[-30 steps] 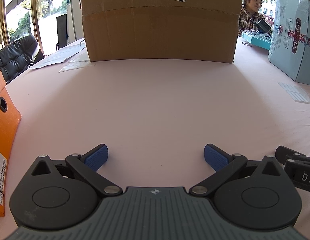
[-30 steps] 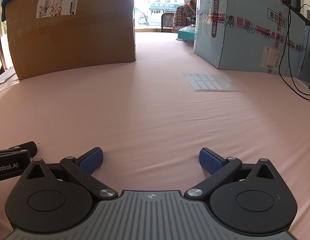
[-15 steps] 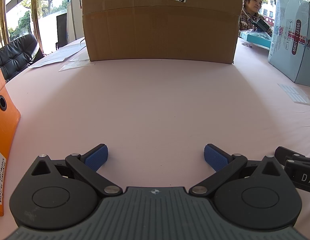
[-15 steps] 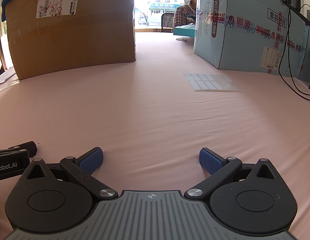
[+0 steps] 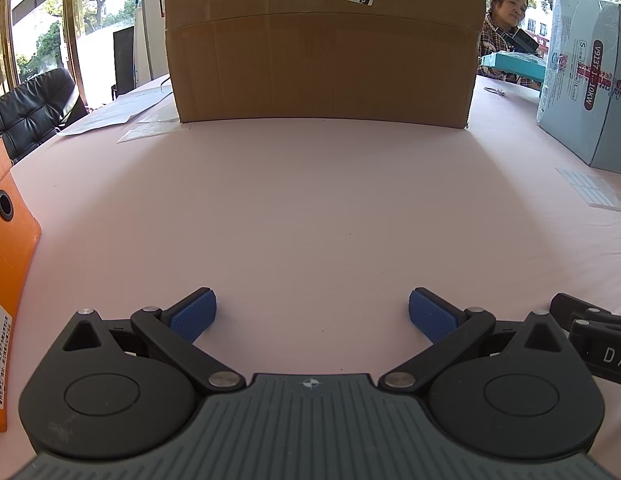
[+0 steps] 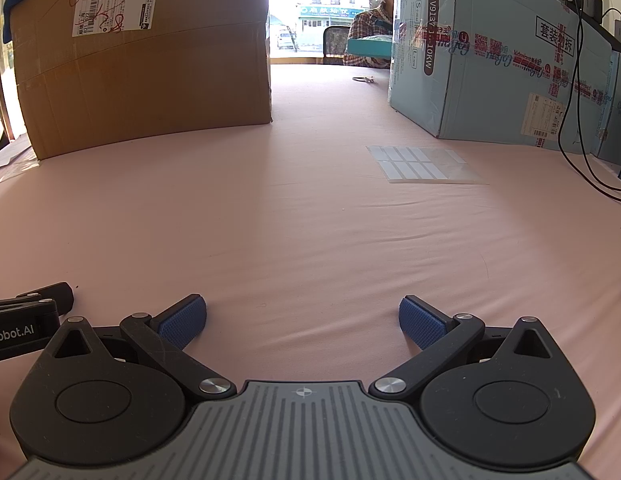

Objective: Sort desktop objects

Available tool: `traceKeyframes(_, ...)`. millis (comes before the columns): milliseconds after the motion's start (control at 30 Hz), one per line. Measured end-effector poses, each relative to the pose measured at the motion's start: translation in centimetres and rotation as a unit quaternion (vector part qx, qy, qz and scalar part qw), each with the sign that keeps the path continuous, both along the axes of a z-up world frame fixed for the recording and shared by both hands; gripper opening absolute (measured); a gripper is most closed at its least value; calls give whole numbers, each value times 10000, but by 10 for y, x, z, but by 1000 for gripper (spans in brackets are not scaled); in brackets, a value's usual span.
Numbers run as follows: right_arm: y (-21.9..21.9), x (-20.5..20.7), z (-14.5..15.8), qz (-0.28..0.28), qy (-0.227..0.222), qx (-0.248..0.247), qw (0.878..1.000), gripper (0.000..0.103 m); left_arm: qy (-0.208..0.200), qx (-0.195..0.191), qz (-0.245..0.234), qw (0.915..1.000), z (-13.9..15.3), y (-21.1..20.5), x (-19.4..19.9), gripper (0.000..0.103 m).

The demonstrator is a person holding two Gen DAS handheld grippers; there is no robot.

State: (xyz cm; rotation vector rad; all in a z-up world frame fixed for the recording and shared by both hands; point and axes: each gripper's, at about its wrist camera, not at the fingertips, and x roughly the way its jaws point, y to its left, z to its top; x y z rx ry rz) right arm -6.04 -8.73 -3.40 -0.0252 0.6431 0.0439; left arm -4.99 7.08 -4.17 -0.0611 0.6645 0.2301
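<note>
Left hand-held gripper [image 5: 312,314]: jaws spread wide, nothing between the blue pads [image 5: 192,316], low and level. Right hand-held gripper [image 6: 302,316]: same, wide open, empty, just beside the left.

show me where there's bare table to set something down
Bare pink table runs from both open grippers to the cardboard box. A lane lies between that and the blue box. Crowded: label sheet and cables right, orange folder left.

1. You see a matt pink cloth table cover [image 6: 310,220], faintly creased.
2. Your brown box [image 5: 322,68] is plain matt cardboard.
3. Your blue carton [image 6: 490,80] looks glossy.
4. Your gripper pads [image 5: 192,316] are blue, rough-textured.
</note>
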Motion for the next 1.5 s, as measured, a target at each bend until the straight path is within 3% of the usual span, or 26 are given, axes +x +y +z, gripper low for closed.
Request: traceKeyframes(1500,8,3,-1,-119,15,-67,9999,103,29,35,9,10000,0,-2,1,103)
